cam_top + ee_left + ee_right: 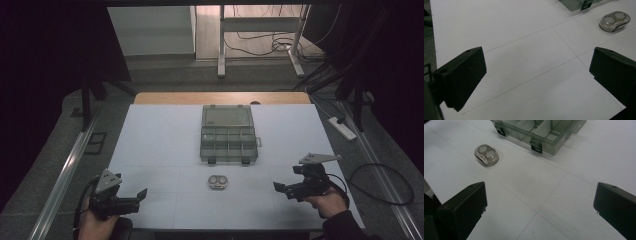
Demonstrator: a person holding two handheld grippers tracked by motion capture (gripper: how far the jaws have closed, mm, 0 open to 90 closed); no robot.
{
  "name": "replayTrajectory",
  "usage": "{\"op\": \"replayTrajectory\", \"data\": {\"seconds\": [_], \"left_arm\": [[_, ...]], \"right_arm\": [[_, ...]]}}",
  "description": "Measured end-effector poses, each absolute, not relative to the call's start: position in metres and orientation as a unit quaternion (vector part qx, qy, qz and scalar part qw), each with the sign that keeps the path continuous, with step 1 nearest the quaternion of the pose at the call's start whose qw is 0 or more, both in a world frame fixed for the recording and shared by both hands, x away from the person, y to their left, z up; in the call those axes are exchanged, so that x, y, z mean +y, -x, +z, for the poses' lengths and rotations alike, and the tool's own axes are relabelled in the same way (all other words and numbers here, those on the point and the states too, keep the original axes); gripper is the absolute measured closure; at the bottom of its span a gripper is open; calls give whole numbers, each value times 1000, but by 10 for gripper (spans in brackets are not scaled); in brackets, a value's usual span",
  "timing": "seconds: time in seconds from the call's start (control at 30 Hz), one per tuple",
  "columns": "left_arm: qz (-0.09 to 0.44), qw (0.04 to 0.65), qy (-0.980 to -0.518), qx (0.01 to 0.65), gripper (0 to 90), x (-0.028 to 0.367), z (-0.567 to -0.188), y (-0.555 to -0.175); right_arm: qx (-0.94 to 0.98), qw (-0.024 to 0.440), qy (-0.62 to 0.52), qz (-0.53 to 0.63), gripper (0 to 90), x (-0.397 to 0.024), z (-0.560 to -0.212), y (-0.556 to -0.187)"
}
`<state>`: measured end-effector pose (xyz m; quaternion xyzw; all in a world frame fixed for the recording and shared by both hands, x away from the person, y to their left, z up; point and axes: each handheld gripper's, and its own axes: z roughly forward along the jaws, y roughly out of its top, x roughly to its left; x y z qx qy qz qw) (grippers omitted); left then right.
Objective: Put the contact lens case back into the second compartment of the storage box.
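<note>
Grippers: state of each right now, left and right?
Left gripper: open, holding nothing, above the bare table.
Right gripper: open, holding nothing, short of the small clear case.

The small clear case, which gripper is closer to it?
Right, narrowly. The case lies between them: the right gripper is off to its right, the left gripper farther off to its left, both open.

1. Between my left gripper (142, 193) and right gripper (278, 187), bare table (160, 145) lets me pass.
2. Only the small clear case (218, 182) sits between them.
3. The open organizer box (229, 134) blocks farther ahead.
</note>
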<state>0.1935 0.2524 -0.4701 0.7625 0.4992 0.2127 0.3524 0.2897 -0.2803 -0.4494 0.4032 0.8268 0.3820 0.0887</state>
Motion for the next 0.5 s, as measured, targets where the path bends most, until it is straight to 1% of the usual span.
{"op": "replayTrajectory", "data": {"seconds": [0.23,0.5], "left_arm": [[212,352,-763,500,8,253,-470,-194],[212,353,-762,500,8,253,-470,-194]], "right_arm": [[833,89,-399,372,0,-272,-451,-294],[841,74,-387,372,0,-259,-455,-301]]}}
